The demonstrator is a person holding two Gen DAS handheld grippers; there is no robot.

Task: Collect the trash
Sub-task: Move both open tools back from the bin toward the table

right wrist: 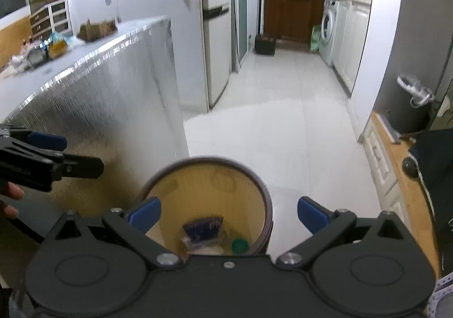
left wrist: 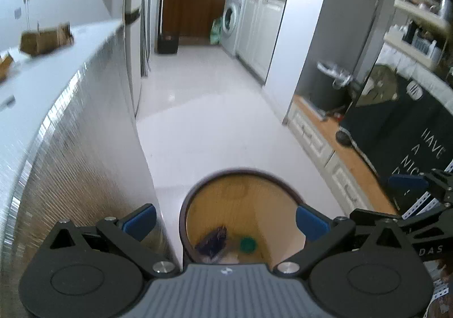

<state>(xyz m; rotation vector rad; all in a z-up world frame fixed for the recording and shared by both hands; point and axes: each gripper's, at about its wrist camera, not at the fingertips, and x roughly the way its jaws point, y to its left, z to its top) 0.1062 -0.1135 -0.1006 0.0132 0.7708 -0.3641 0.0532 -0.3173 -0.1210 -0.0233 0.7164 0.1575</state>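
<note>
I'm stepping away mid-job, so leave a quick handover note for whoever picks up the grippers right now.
Left gripper: open, empty, above the bin.
Right gripper: open, empty, also above the bin.
Bin stands on the floor beside the counter. Inside it: a dark blue wrapper, a green cap and something pale.
Done: that trash is binned.
Left: items still on the countertop, including a brown box; check which are trash.

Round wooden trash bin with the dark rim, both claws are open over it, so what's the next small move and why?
Probably swing back toward the grey countertop. Both the left claw and the right claw are open and empty above the round wooden trash bin, which already holds a dark blue wrapper and a green cap.
</note>
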